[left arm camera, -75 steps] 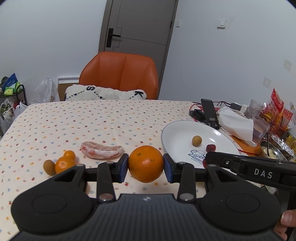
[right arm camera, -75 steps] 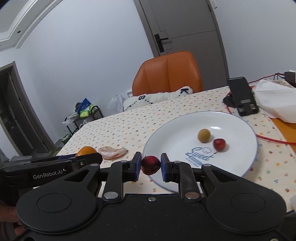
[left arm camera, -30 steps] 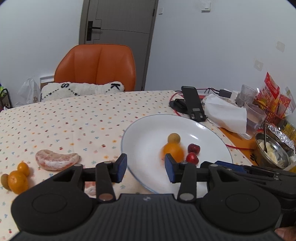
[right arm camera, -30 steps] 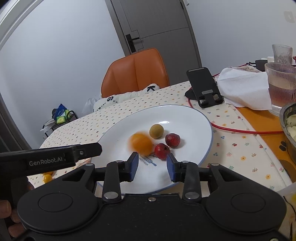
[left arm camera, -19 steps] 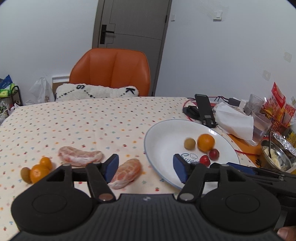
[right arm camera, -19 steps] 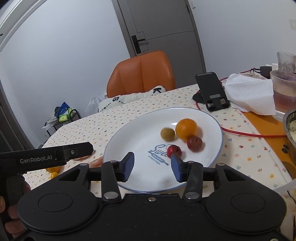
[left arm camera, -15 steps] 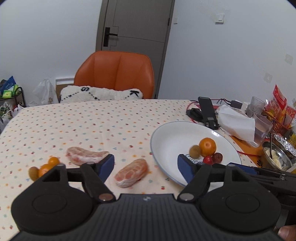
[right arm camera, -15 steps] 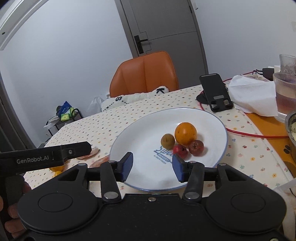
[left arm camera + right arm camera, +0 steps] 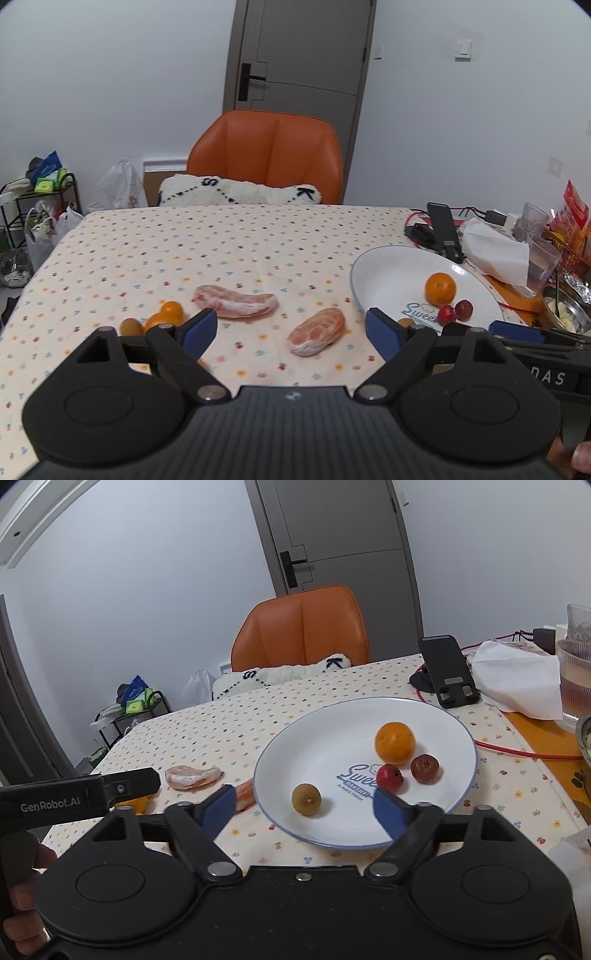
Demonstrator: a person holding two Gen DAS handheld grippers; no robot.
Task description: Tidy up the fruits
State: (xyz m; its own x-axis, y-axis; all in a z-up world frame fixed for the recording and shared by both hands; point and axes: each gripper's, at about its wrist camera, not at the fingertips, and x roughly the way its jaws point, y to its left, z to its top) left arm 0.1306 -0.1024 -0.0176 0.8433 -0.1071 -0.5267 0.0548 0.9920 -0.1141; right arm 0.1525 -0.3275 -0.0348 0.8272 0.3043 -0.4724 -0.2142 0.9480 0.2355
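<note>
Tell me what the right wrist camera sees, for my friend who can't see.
A white plate holds an orange, two small red fruits and a brown-green one. The open right gripper hovers before it.

I am in a home, at a dining tabletop (image 9: pixel 236 236) under a cloth dotted with small coloured flowers. Across from me stands an orange padded chair (image 9: pixel 267 155) with a fluffy white cushion (image 9: pixel 236 190) on its seat, and behind it a grey room door (image 9: pixel 303 55) with a black handle. A wire rack (image 9: pixel 37 199) of packets and plastic bags stands by the wall. Snack packets (image 9: pixel 570 218), tumblers (image 9: pixel 574 679), a phone stand (image 9: pixel 448 672) and a tissue (image 9: pixel 517 679) crowd the right side.
</note>
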